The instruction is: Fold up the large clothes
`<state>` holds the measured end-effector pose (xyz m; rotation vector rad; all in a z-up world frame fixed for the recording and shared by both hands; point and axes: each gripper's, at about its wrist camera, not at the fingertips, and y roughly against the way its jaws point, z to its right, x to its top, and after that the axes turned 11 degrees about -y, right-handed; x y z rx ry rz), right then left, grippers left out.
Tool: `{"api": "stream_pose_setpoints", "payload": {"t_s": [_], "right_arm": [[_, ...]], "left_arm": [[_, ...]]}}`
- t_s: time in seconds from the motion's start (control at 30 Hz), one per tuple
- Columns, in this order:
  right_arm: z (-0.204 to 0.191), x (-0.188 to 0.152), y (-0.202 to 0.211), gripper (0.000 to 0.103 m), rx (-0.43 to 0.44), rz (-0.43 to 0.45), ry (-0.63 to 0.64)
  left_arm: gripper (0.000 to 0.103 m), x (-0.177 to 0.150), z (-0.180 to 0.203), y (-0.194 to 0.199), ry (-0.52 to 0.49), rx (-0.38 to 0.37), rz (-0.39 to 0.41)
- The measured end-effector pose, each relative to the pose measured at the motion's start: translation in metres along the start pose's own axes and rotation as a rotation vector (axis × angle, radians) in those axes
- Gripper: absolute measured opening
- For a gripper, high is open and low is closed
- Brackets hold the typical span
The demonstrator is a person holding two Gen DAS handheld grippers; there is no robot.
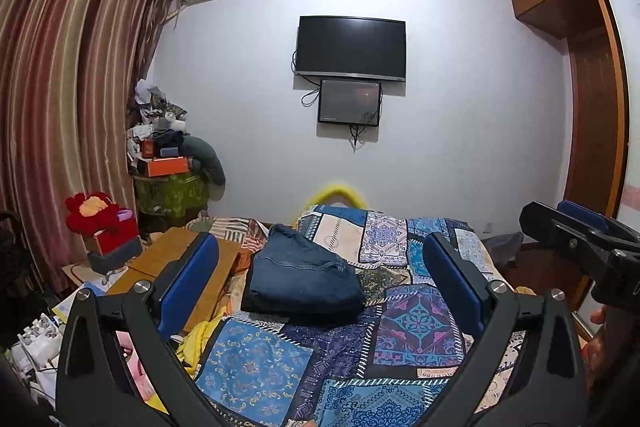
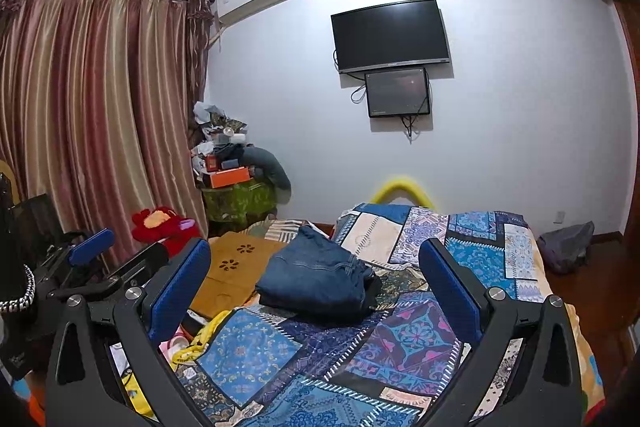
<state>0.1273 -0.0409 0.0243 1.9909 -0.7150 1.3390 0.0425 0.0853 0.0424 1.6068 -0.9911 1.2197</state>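
A pair of dark blue jeans [image 1: 302, 275], folded into a compact stack, lies on the patchwork bedspread [image 1: 400, 339] in the middle of the bed; it also shows in the right wrist view [image 2: 316, 277]. My left gripper [image 1: 318, 275] is open and empty, held above the bed short of the jeans. My right gripper [image 2: 316, 281] is open and empty too, held level beside it. The right gripper shows at the right edge of the left wrist view [image 1: 576, 239], and the left gripper at the left of the right wrist view [image 2: 92, 247].
A low wooden table [image 2: 236, 267] stands left of the bed beside a red plush toy [image 2: 164, 227] and a cluttered corner pile [image 2: 232, 167]. Curtains [image 2: 88, 107] hang left. A TV [image 2: 390, 35] hangs on the far wall. A wardrobe [image 1: 592, 107] stands right.
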Motion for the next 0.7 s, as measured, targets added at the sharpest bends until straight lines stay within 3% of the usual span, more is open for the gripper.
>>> {"api": "stream_pose_setpoints", "payload": {"t_s": [0.7], "right_arm": [[0.0002,-0.0034,-0.0030,0.103,-0.018,-0.003,-0.011]], "left_arm": [[0.102,-0.0032,-0.0006,-0.0022,0.010,-0.018,-0.016]]}}
